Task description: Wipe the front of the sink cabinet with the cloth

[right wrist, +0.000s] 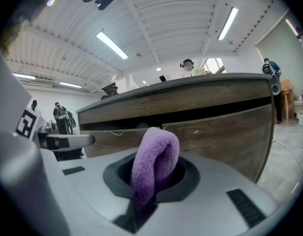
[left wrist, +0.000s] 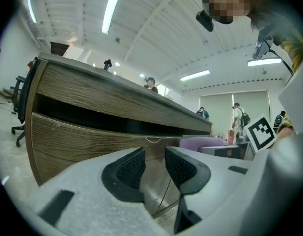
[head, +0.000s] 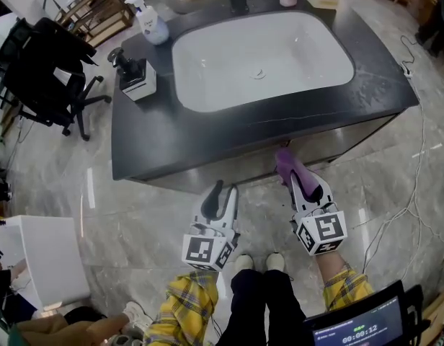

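The purple cloth is pinched tight in the right gripper, centre of the head view, close to the wooden cabinet front. Best to press its rounded fold flat and sweep sideways under the counter edge. The left gripper, lower centre, hangs slightly parted with nothing in it. The floor gives room on both sides; cables trail at right

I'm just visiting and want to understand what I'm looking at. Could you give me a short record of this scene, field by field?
Setting: dark countertop with a white sink, and a wood-grain cabinet front below
Right side: right tool shut on a purple cloth, aimed at the cabinet front
Left side: left tool with jaws slightly apart and nothing between them
Contact: the cloth is close to the cabinet front, but I cannot tell if it touches
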`<action>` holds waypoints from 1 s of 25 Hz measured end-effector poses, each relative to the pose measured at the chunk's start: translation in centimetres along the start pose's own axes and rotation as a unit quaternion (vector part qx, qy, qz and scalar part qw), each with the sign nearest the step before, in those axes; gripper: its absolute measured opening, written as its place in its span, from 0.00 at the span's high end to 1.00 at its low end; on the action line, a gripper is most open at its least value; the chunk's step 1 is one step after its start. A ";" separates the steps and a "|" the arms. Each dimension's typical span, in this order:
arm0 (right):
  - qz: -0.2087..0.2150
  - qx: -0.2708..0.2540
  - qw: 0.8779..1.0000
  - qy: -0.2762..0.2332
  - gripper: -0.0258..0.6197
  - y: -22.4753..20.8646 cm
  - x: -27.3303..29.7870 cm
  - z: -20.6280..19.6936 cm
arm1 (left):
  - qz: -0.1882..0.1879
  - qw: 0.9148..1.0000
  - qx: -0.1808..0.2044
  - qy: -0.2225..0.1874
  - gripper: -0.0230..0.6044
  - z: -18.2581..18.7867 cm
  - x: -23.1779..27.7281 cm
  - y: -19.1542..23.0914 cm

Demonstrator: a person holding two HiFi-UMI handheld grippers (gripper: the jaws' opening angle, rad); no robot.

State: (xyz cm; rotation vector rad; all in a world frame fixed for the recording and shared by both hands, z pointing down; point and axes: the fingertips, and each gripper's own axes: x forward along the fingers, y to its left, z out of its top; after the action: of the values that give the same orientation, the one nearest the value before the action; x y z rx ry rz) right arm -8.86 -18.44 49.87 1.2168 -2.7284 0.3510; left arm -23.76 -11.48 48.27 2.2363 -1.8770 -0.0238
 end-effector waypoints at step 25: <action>0.245 -0.039 0.965 0.079 0.90 28.4 8.4 -8.8 | 0.131 0.990 0.007 0.044 0.79 -1.0 -14.1 13.5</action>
State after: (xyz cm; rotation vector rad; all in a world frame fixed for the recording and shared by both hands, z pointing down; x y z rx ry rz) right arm -35.39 -3.71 55.66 0.4553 -2.8341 0.3660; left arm -39.34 0.25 49.80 1.9478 -2.1093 0.1303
